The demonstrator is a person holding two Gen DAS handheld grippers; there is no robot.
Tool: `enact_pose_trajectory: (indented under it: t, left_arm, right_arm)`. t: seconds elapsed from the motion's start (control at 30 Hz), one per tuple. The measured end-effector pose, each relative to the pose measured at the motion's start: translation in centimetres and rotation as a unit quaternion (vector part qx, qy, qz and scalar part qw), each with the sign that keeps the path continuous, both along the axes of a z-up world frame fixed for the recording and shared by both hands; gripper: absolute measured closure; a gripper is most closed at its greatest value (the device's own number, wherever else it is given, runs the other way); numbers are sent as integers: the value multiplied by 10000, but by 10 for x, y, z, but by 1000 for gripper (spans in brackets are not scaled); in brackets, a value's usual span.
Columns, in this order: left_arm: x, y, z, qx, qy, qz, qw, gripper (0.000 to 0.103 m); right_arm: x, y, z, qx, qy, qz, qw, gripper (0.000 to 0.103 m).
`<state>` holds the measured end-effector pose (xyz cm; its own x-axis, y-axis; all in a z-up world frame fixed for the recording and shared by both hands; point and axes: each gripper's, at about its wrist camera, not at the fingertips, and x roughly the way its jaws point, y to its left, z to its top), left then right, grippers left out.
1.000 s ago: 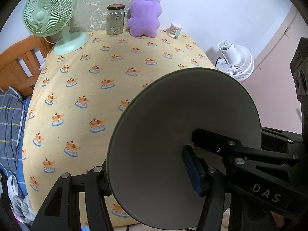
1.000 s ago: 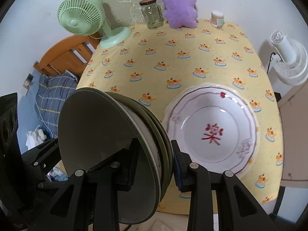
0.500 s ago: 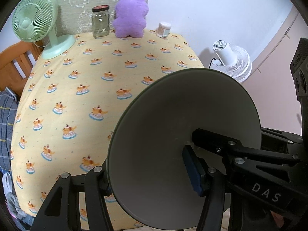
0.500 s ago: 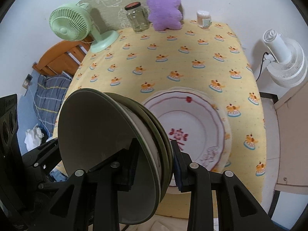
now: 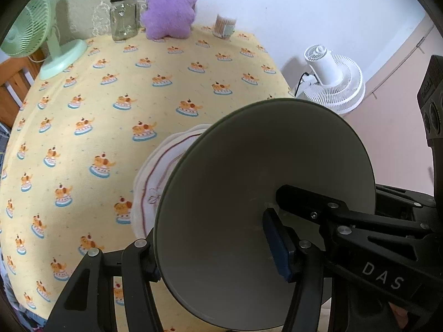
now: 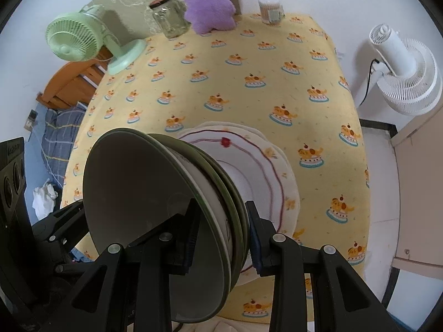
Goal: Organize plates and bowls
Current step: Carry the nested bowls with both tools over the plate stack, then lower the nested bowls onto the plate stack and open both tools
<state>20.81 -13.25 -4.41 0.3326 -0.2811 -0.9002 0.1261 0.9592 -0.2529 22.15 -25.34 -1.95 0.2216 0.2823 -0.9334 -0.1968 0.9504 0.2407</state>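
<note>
- Left hand-held gripper [image 5: 213, 251] is clamped on the rim of a grey bowl [image 5: 249, 193] with a dark green edge; the bowl fills lower centre-right of the left wrist view, tilted, open side to the camera.
- Right hand-held gripper [image 6: 221, 238] is clamped on a stack of nested green-rimmed bowls [image 6: 155, 207], lower centre-left of the right wrist view, held on edge. Looks like three rims; exact count unclear.
- Both grippers likely hold the same stack from opposite sides; cannot confirm from either view.
- Patterned plate [image 6: 257, 166], white with a red line and scalloped edge, lies flat on the worktop [image 6: 221, 83] at frame centre, partly hidden behind the bowls. In the left wrist view it peeks out left of the bowl.
- Step, as a guess: bowls being brought over the plate to set down on it.
- Risk: bowls are tilted and pinched only at the rim, so inner bowls could slide out if the angle steepens.
- Risk: glazed rim against the pads may slip if the grip eases before the base touches down.
- Risk: the plate sits near the front edge of the worktop; an off-centre landing could tip it or push it off.
- Risk: the view below the bowls is blocked, so a hard drop could chip the plate.
- Green fan [image 6: 74, 38], jar [image 6: 169, 16], purple plush [image 6: 210, 2] sit at the top of frame, well apart.
</note>
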Motion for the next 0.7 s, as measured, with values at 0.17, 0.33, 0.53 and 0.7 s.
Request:
enact_pose_trajectory:
  t: [0.17,0.33,0.53,0.7]
  left_arm:
    - [13,-7,-8,19,163,0,9999,44]
    - [21,-6,-14,60,306,94,9995,44]
    - [32,-2,-20,29,412,190,9990,44]
    - [34,-2,-22,52,391,193,9990,43]
  right_arm:
    - [13,-7,-12,11,182,-37,9998,67]
    - [24,-5,-22,52,331,18,9994,67]
    - [37,3,-28,2,365,120,9993,67]
    - [41,5,-30,-68,359,119,9993,67]
